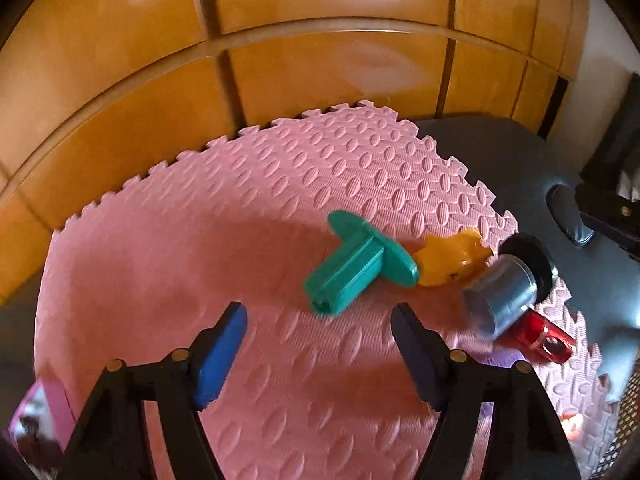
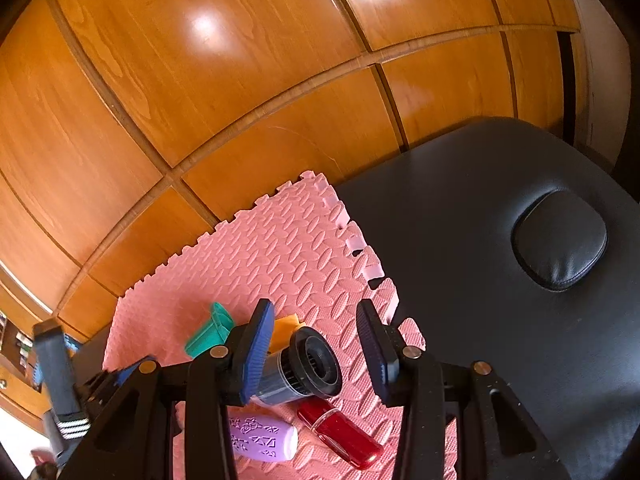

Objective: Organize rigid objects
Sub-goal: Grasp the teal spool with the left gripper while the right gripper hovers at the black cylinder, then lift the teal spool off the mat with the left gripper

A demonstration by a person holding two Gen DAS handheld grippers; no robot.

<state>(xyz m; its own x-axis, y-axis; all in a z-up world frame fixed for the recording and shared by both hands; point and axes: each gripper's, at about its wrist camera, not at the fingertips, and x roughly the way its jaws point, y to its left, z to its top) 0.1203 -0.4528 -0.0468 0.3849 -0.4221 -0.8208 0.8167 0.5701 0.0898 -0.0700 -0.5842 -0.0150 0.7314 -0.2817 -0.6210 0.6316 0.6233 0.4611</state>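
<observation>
A green T-shaped plastic piece [image 1: 356,264] lies on the pink foam mat [image 1: 180,248]. Its near end sits just beyond the tips of my left gripper [image 1: 318,310], which is open and touches nothing. To the right lie a yellow piece [image 1: 452,258], a grey-and-black cylinder filter [image 1: 508,284] and a red bottle [image 1: 544,338]. In the right wrist view my right gripper [image 2: 314,306] hovers open above the filter [image 2: 308,368]. Its fingers do not press on it. The red bottle [image 2: 340,432], a purple embossed bottle [image 2: 264,440], the green piece [image 2: 210,336] and the yellow piece [image 2: 284,328] lie around it.
The mat [image 2: 280,248] lies on a black padded table [image 2: 460,248] with an oval cushion [image 2: 560,240]. Wooden cabinet panels [image 1: 320,80] rise right behind it. A pink picture box [image 1: 36,420] sits at the lower left, and black mesh [image 1: 628,420] at the lower right.
</observation>
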